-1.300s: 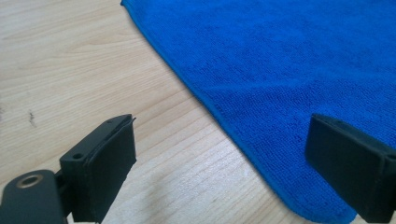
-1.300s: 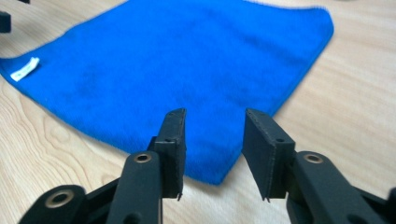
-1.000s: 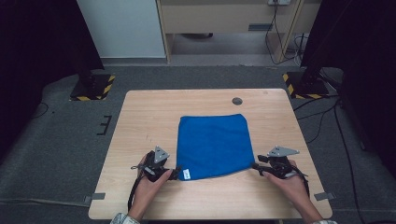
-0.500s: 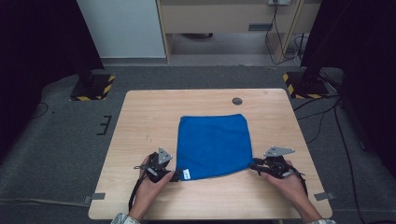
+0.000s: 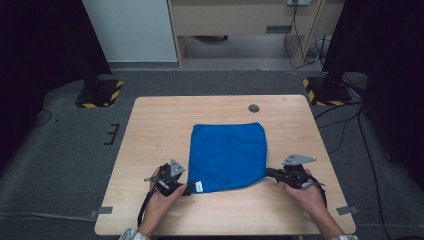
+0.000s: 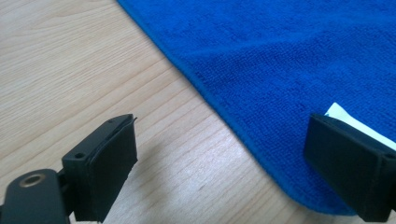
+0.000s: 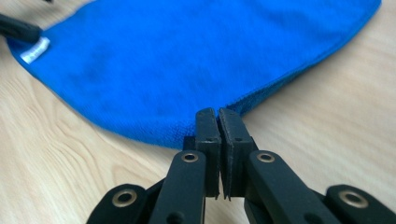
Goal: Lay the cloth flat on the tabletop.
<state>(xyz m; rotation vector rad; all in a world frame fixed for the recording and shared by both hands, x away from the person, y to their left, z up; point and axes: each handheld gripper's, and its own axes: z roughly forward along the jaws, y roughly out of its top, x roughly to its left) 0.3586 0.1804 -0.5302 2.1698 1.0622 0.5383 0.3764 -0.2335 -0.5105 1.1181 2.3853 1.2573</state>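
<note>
A blue cloth (image 5: 228,156) lies flat on the wooden surface (image 5: 150,130), a little right of centre and toward the near edge, with a small white label (image 5: 198,186) at its near left corner. The right gripper (image 5: 272,173) sits at the cloth's near right corner; its fingers (image 7: 208,135) have just been closing and now stand pressed together, pinching the cloth's hem at that corner, as the right gripper view shows. The left gripper (image 5: 189,188) rests at the near left corner, its fingers (image 6: 105,163) spread wide: one over bare wood, the other over the cloth by the label, the rounded corner lying between them without being pinched. A small dark round hole (image 5: 254,108) lies in the surface beyond the cloth's far edge.
</note>
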